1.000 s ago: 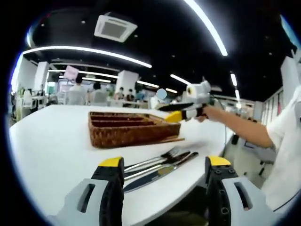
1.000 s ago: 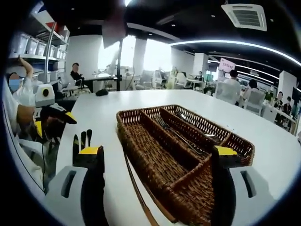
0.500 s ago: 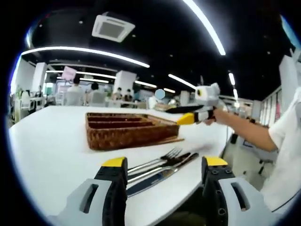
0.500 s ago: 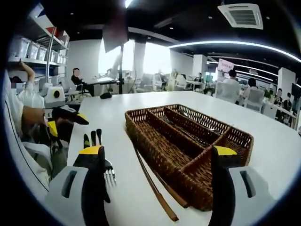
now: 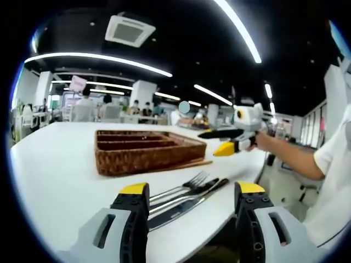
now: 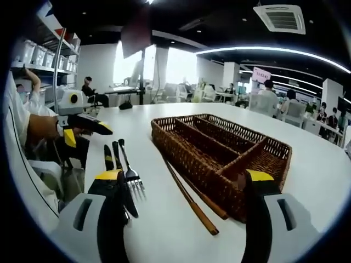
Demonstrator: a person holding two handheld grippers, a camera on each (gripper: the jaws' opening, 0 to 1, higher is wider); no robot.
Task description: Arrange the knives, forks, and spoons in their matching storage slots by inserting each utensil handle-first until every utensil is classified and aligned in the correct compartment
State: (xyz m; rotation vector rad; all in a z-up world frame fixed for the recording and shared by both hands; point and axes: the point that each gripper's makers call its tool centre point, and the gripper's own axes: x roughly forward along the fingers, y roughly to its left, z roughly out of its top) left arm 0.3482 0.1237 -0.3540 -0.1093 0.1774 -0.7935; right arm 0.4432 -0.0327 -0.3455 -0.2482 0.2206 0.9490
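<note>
Utensils (image 5: 186,192): dark-handled, side by side

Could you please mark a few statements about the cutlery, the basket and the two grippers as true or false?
1. The wicker tray stands on the white table. True.
2. The left gripper clamps a fork. False: its jaws stand open, the fork lying on the table beyond them.
3. The right gripper is open. True.
4. The chopsticks lie inside the tray. False: they lie on the table beside it.
</note>
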